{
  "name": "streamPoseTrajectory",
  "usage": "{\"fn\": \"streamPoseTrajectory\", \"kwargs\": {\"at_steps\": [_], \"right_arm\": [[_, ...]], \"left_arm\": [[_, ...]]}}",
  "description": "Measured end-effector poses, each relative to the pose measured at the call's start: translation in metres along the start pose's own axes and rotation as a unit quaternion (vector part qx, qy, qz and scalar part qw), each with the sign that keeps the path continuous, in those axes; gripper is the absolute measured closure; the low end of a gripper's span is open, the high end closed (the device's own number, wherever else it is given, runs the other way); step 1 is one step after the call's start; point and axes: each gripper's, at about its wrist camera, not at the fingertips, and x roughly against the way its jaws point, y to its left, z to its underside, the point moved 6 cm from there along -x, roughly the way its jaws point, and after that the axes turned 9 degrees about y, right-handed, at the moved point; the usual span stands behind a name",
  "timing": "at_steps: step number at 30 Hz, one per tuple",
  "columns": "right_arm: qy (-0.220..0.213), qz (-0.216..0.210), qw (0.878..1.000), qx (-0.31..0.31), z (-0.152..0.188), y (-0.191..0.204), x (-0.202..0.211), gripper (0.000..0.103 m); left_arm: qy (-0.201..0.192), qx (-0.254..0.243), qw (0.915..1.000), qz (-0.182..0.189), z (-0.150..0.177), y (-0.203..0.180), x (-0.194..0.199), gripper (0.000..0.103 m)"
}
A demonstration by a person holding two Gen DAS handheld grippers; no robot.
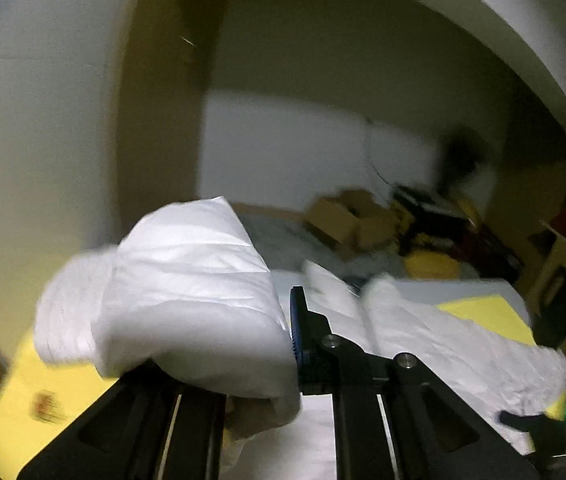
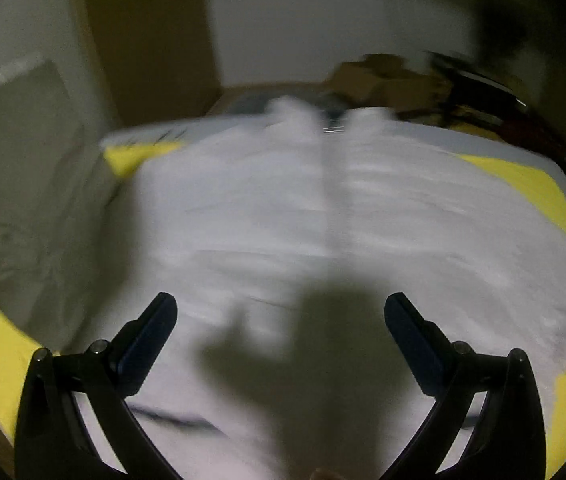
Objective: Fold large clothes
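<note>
A large white padded garment (image 2: 323, 220) lies spread on a yellow-covered surface (image 2: 531, 184), its front seam running away from me and its collar at the far end. My right gripper (image 2: 281, 300) hovers open above the near part, nothing between its fingers, and casts a shadow on the cloth. In the left wrist view my left gripper (image 1: 283, 340) is shut on a bunched sleeve or side of the white garment (image 1: 187, 288), lifted off the surface. That fold hides the left finger; the blue-padded right finger (image 1: 299, 320) presses against it. The rest of the garment (image 1: 443, 332) lies to the right.
Cardboard boxes (image 1: 347, 216) and dark and yellow clutter (image 1: 435, 232) stand beyond the far edge. A pale wall (image 1: 303, 144) rises behind. A grey panel (image 2: 23, 140) stands at the left side. Yellow cover (image 1: 35, 392) shows at the near left.
</note>
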Motion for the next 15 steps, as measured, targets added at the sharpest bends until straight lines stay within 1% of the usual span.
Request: {"fn": "streamPoseTrajectory", "kwargs": {"at_steps": [1,2,3,5,7,8,9,10,11,12,14,15], "right_arm": [[-0.006,0.007,1.000,-0.016,0.010,-0.029,0.014,0.000],[-0.009,0.015,0.999,-0.028,0.017,-0.046,0.022,0.000],[-0.012,0.022,0.999,-0.043,0.025,-0.066,0.032,0.000],[-0.018,0.035,0.996,-0.075,0.046,-0.107,0.049,0.000],[-0.021,0.043,0.994,-0.097,0.060,-0.136,0.058,0.000],[-0.020,0.047,0.993,-0.108,0.065,-0.151,0.061,0.000],[-0.020,0.050,0.992,-0.113,0.070,-0.162,0.064,0.000],[-0.022,0.053,0.992,-0.116,0.075,-0.171,0.071,0.000],[-0.022,0.055,0.991,-0.116,0.082,-0.173,0.080,0.000],[-0.023,0.056,0.992,-0.114,0.082,-0.172,0.081,0.000],[-0.033,0.053,0.993,-0.102,0.076,-0.165,0.083,0.000],[-0.040,0.055,0.993,-0.092,0.070,-0.158,0.084,0.000]], "left_arm": [[0.017,-0.006,0.9998,0.007,0.007,-0.019,-0.016,0.090],[0.041,-0.014,0.9990,0.013,0.021,-0.040,-0.040,0.090],[0.056,-0.021,0.9981,0.014,0.032,-0.054,-0.056,0.090],[0.103,-0.045,0.9936,0.007,0.065,-0.086,-0.099,0.090],[0.164,-0.062,0.9844,-0.008,0.111,-0.101,-0.142,0.090],[0.183,-0.068,0.9808,-0.012,0.123,-0.104,-0.157,0.090],[0.201,-0.080,0.9761,-0.025,0.142,-0.106,-0.171,0.090],[0.201,-0.094,0.9742,-0.039,0.154,-0.106,-0.178,0.088],[0.189,-0.111,0.9743,-0.050,0.159,-0.109,-0.177,0.088],[0.184,-0.122,0.9742,-0.048,0.157,-0.113,-0.174,0.080],[0.182,-0.103,0.9779,0.008,0.154,-0.112,-0.165,0.032],[0.189,-0.092,0.9756,0.063,0.156,-0.110,-0.160,0.002]]}}
